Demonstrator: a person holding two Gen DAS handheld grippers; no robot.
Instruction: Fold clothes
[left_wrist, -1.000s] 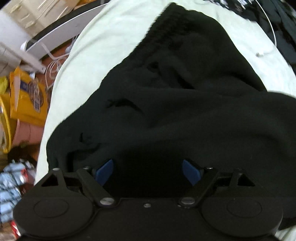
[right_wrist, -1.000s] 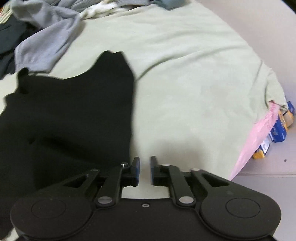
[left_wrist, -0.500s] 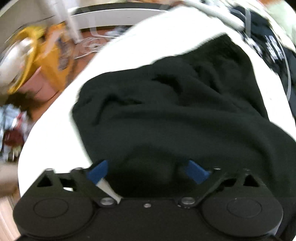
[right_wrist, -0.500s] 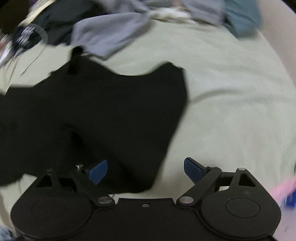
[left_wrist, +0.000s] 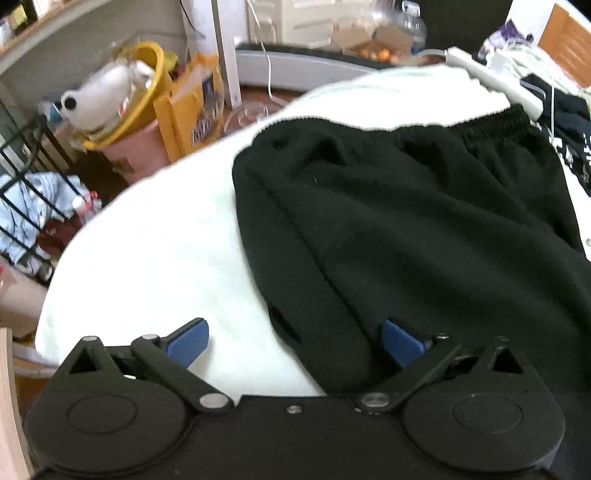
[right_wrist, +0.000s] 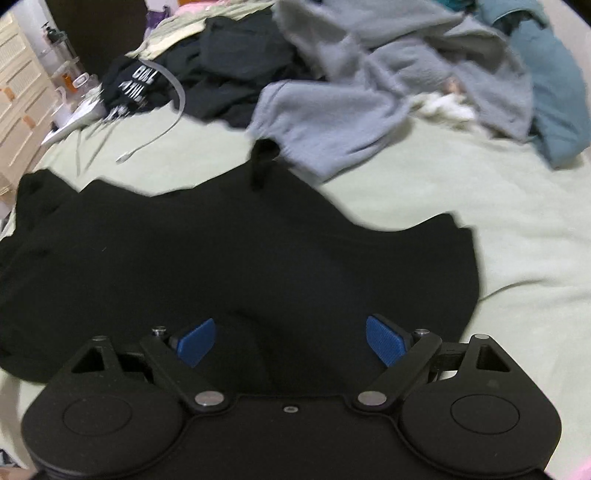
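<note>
While both grippers – left gripper (left_wrist: 295, 343), right gripper (right_wrist: 290, 341) – gape empty, fleecy black shorts (left_wrist: 406, 229) (ribbed waistband) lie rumpled.

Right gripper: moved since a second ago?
Yes. The right gripper has swung left, from the bed's pink-edged corner onto the black garment, now facing the grey clothes pile. Its jaws have just been opening, with nothing clamped.

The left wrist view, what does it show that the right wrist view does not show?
Only the left wrist view: a yellow basin and wire rack on the floor beside the bed. Only the right wrist view: a grey garment and teal garment piled further up the bed. Both: the black garment on the pale sheet, under an open hand-held gripper.
</note>
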